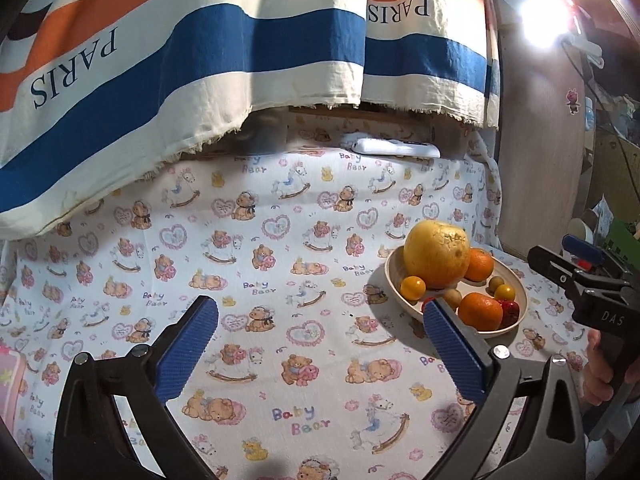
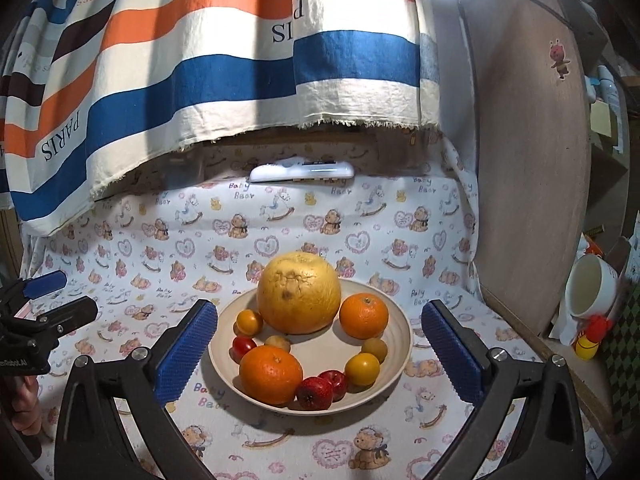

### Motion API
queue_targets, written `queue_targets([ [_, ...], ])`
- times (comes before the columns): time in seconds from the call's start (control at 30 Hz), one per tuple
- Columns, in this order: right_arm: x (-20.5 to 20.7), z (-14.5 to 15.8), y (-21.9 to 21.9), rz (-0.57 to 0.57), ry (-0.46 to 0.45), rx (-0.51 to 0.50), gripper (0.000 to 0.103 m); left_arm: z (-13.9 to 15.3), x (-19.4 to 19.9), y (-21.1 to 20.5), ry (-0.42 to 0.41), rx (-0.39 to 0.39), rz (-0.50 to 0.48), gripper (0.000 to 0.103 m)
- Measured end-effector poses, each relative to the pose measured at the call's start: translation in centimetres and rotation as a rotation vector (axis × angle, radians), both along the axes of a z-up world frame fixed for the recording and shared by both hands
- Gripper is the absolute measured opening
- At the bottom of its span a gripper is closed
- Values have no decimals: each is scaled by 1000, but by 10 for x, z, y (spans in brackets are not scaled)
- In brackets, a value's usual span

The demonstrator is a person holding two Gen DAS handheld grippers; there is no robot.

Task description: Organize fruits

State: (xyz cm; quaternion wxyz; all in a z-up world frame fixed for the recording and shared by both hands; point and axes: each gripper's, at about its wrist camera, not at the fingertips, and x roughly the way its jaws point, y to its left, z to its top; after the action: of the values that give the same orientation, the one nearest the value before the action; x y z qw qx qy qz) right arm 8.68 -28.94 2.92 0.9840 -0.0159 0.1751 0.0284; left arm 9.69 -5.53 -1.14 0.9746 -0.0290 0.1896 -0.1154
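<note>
A beige plate [image 2: 396,320] on the bear-print cloth holds a big yellow pomelo [image 2: 298,294], two oranges [image 2: 364,316] [image 2: 270,374], small yellow fruits [image 2: 362,368] and small red fruits [image 2: 316,392]. My right gripper [image 2: 320,344] is open and empty, its blue pads either side of the plate, just in front of it. My left gripper [image 1: 320,344] is open and empty over bare cloth, left of the plate [image 1: 394,276]; its right pad [image 1: 452,344] overlaps the plate's near rim. The pomelo [image 1: 436,254] also shows in the left wrist view.
A striped "PARIS" cloth [image 2: 200,80] hangs at the back above a white remote [image 2: 302,172]. A wooden board [image 2: 528,160] stands on the right, with a white mug [image 2: 592,288] and a small toy [image 2: 588,340] beyond it. A pink item [image 1: 10,380] lies at the far left.
</note>
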Motion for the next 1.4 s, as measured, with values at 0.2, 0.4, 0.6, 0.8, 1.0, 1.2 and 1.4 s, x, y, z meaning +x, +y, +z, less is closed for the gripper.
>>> queue_targets([
  [0.2,-3,0,9,18,-25,-31,103,2,-3,5,-26,-20,38,102],
  [0.4,-6,2,14,48,-48,-26,103,5,-15,-2,-98,19,68,102],
  [0.6,-4,2,16,55,-37,-37,103,8,-19,-5,-123,34,69,102],
  [0.8,-3,3,16,61,-35,-35,103,8,-18,-4,-124,35,90,102],
  [1.0,3,2,18,101,-4,-29,103,9,-18,-3,-120,28,100,102],
  [1.2,11,-2,23,159,43,-28,103,8,-17,-4,-117,40,99,102],
  [1.4,10,-3,21,171,45,-11,103,9,-16,-5,-113,46,98,102],
])
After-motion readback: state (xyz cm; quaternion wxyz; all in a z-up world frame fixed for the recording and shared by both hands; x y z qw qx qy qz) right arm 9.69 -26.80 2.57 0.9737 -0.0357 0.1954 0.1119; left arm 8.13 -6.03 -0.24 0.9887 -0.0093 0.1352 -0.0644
